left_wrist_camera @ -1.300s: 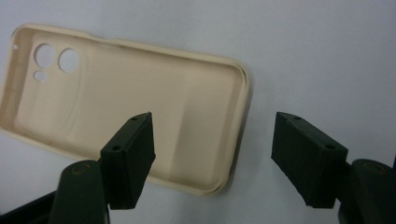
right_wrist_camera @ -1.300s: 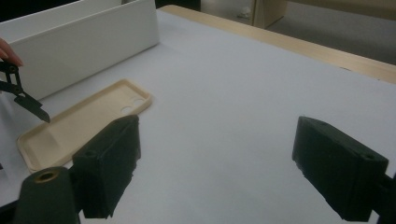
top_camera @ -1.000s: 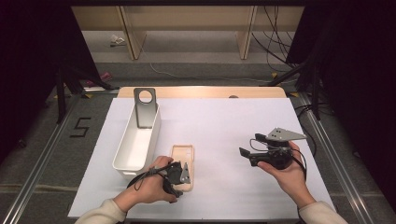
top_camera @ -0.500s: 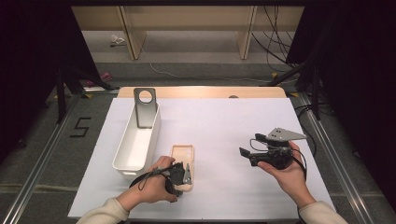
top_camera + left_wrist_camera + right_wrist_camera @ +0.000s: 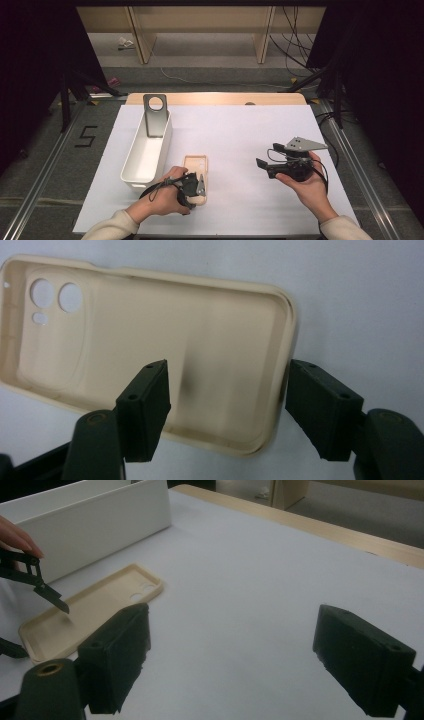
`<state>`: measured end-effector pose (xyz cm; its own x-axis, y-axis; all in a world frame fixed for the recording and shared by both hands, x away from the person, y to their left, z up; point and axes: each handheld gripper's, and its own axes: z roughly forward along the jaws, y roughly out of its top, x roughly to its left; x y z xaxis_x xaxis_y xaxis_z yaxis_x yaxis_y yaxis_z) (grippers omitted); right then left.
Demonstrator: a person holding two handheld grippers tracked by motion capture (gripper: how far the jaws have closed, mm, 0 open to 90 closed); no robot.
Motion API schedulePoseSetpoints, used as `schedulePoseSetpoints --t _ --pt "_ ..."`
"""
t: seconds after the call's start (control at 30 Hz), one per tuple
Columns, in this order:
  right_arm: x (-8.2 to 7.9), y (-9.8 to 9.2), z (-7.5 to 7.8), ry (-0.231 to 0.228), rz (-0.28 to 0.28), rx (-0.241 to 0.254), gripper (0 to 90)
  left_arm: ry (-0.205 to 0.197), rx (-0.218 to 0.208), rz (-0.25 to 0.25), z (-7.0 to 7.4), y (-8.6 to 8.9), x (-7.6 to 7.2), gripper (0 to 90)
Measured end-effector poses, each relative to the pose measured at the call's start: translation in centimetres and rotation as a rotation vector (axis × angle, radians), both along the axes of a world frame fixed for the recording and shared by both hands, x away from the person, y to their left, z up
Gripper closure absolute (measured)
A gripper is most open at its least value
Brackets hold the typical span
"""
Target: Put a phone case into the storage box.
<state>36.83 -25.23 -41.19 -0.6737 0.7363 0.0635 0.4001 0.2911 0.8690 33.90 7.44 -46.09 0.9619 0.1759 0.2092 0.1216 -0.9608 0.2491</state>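
Phone case of smooth beige plastic is laid hollow side up on the white-covered desk, just right of the long white bin. Its long axis is run away from the person, camera holes at the far end. The left tool, held low by a curled hand, is spread across the case's near end, one jaw inside, one outside the rim, and has just been closing. The right tool, held level well right of the bin, is spread on nothing.

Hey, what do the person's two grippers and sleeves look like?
Both grippers are black with blocky black jaws. The right gripper carries a grey three-cornered plate on top; the left gripper trails a black cable. The sleeves are cream-coloured.
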Motion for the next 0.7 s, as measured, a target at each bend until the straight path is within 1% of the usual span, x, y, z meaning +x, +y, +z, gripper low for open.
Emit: schedulePoseSetpoints --t 0.13,0.27,0.3,0.33,0.37,0.4,0.53,0.6,0.63,0.67,0.7 --pt "0.00 0.00 0.01 0.000 0.000 0.001 16.0 0.014 0.000 -0.006 0.01 0.01 0.07 37.9" --pt "-0.01 0.02 -0.02 0.002 0.001 0.000 16.0 0.030 0.004 -0.021 0.05 -0.02 0.11 42.9" --pt "0.00 0.04 -0.02 0.002 0.002 0.000 16.1 0.034 0.006 -0.032 0.07 -0.08 0.09 44.2" --pt "0.00 0.04 -0.02 0.002 0.002 0.000 16.1 0.034 0.006 -0.032 0.07 -0.08 0.09 46.0" --pt "0.02 0.06 -0.06 0.001 0.003 0.001 16.0 0.048 0.009 -0.039 0.09 -0.15 -0.03 48.4" --pt "0.02 0.06 -0.06 0.001 0.003 0.001 16.0 0.044 0.016 -0.054 0.14 -0.21 -0.01 50.1" --pt "0.02 0.07 -0.08 0.001 0.005 0.000 16.1 0.058 0.029 -0.081 0.20 -0.39 -0.16 57.8" --pt "0.02 0.07 -0.08 0.002 0.005 0.000 16.1 0.063 0.030 -0.086 0.20 -0.43 -0.20 61.3" --pt "0.02 0.07 -0.08 0.001 0.005 0.000 16.1 0.078 0.029 -0.087 0.15 -0.47 -0.37 62.9" --pt "0.02 0.07 -0.08 0.001 0.005 0.000 16.1 0.078 0.029 -0.087 0.15 -0.47 -0.37 64.3" --pt "0.01 0.08 -0.08 0.002 0.006 0.000 16.1 0.086 0.031 -0.093 0.16 -0.52 -0.41 66.1"
